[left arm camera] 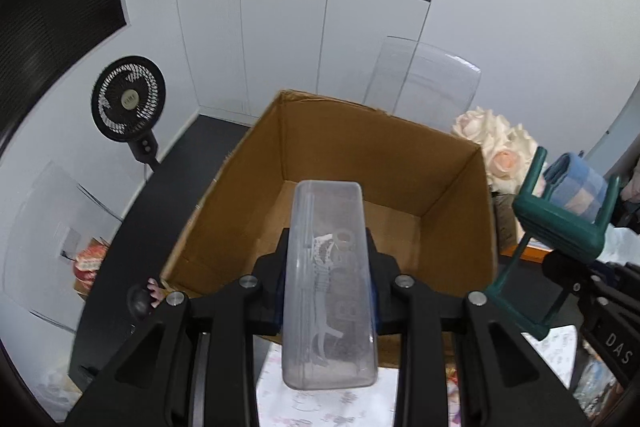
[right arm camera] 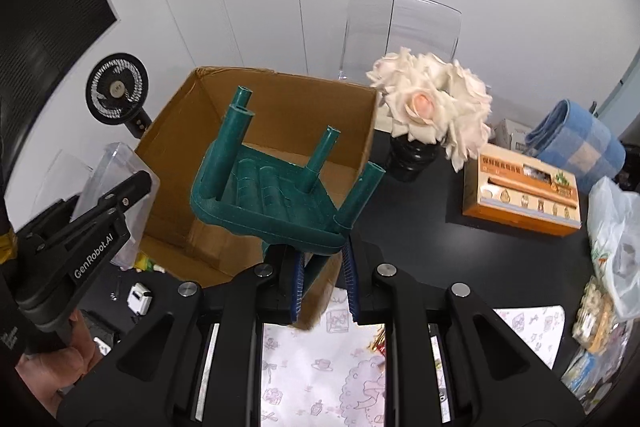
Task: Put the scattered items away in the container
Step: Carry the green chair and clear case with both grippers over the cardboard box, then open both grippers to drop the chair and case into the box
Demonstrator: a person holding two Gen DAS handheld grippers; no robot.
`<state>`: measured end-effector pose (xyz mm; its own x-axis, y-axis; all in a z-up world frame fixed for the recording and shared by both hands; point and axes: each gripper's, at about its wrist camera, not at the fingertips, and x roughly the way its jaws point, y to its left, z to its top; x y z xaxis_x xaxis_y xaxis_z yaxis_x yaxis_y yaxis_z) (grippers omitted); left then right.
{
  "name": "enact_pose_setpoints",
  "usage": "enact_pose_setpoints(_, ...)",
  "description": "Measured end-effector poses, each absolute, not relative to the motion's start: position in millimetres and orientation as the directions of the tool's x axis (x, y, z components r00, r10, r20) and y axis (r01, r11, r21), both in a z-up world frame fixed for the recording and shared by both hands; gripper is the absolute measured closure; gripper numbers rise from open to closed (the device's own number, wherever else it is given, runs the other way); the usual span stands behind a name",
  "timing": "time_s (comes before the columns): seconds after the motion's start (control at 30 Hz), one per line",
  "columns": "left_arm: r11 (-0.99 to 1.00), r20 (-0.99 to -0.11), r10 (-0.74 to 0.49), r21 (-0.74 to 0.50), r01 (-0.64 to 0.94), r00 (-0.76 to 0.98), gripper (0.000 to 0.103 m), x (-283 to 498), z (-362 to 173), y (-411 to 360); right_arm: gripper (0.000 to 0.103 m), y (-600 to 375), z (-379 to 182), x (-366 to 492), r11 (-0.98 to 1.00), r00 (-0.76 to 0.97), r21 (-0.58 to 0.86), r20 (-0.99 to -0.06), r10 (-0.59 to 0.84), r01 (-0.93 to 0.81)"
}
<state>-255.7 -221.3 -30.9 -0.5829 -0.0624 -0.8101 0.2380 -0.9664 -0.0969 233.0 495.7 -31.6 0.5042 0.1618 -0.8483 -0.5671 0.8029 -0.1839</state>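
The cardboard box (left arm camera: 352, 163) stands open on the black table (right arm camera: 472, 251), and its brown floor looks bare where I can see it. My left gripper (left arm camera: 329, 267) is clamped on a clear plastic case (left arm camera: 329, 283) with a printed figure on it. The case lies along the fingers, its far end above the near part of the box floor and its near end above the patterned cloth (right arm camera: 320, 367).

My right gripper (right arm camera: 323, 279) grasps a small green stool (right arm camera: 280, 187) by the rim of its seat, between the blue ribbed pads (right arm camera: 352, 279). The stool is turned over and tilted, its four legs point up and away from me, and it hangs over the near right corner of the box.

Right of the box, just beside its far corner, a bunch of pale roses (right arm camera: 432, 107) stands in a dark vase (right arm camera: 410, 155). Further right lie an orange carton (right arm camera: 520, 195), a rolled blue checked cloth (right arm camera: 576, 147) behind it, and a plastic bag (right arm camera: 612, 239) at the right edge.

Left of the box, on the floor, stands a black fan (left arm camera: 128, 99). A clear chair (right arm camera: 400, 31) is behind the box, before the white cupboards (left arm camera: 288, 47).
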Motion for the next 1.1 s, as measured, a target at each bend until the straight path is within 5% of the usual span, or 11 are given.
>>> enact_pose_setpoints(0.97,-0.967,-0.884,-0.008,-0.112,0.227,-0.468,0.073,-295.2,-83.6,-238.2,0.085,531.6,-97.1,281.9,0.803,0.456,-0.220,-0.887,0.071,-0.554)
enact_pose_setpoints(1.03,-0.965,-0.883,-0.017,-0.108,0.237,-0.470,0.067,-295.0,-83.2,-237.7,0.084,530.5,-95.8,281.9,0.807,0.464,-0.225,-0.883,0.068,-0.546)
enact_pose_setpoints(1.07,-0.964,-0.881,-0.008,-0.119,0.239,-0.473,0.060,-294.9,-82.7,-238.2,0.075,530.6,-95.1,281.3,0.804,0.470,-0.233,-0.881,0.063,-0.546)
enact_pose_setpoints(1.1,-0.962,-0.878,-0.002,-0.129,0.240,-0.479,0.042,-294.3,-81.9,-239.1,0.054,530.4,-93.8,280.2,0.802,0.478,-0.242,-0.876,0.061,-0.546)
